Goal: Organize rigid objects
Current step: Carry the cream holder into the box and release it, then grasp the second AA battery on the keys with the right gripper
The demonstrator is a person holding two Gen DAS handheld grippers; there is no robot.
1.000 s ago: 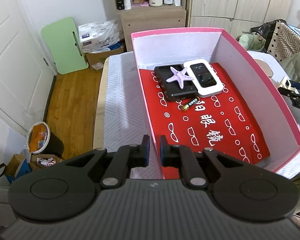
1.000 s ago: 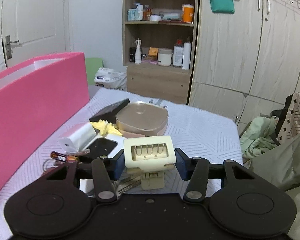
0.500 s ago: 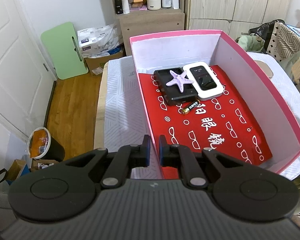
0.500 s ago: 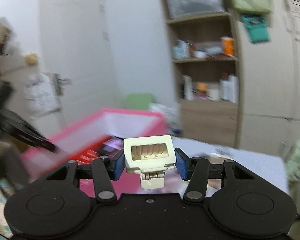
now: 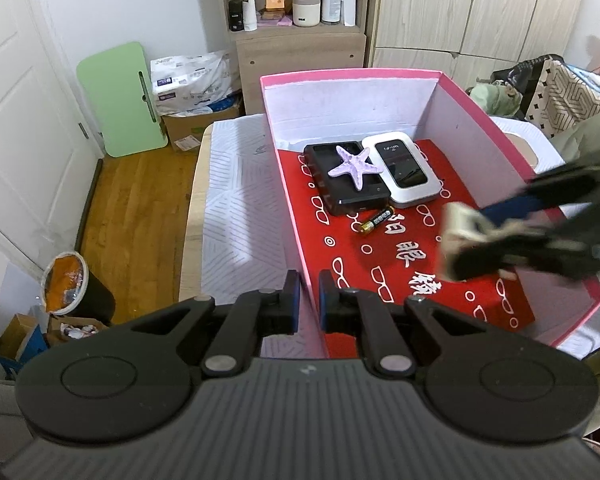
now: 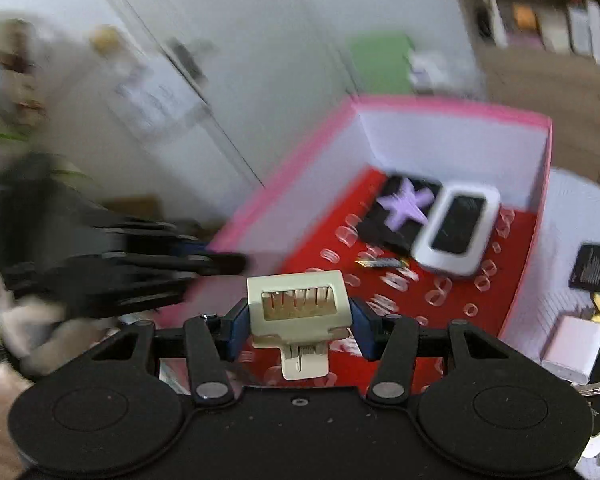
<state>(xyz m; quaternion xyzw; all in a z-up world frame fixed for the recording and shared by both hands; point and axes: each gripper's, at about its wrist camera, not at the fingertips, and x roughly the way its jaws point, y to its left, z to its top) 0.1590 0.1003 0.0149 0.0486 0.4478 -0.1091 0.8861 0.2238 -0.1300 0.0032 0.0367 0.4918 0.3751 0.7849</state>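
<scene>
A pink box (image 5: 352, 74) with a red patterned floor stands on the table. At its far end lie a black case (image 5: 352, 196) topped by a purple starfish (image 5: 354, 162), a white pocket device (image 5: 402, 170) and a battery (image 5: 376, 221). My left gripper (image 5: 309, 304) is shut on the box's near left wall. My right gripper (image 6: 298, 320) is shut on a cream hair clip (image 6: 298, 306). It hangs blurred over the box's right half (image 5: 480, 236). The right wrist view looks down into the box (image 6: 440, 106) at the starfish (image 6: 406, 202).
Right of the box lie a black card (image 6: 598, 266), a white charger block (image 6: 572, 344) and other small items on the white cloth (image 5: 236, 216). Left of the table are wooden floor, an orange-lined bin (image 5: 66, 284) and a green board (image 5: 120, 100). A shelf unit stands behind.
My right gripper swung with the clip from the pile beside the box, over the right wall, to above the red floor. The left gripper has kept still on the wall.
</scene>
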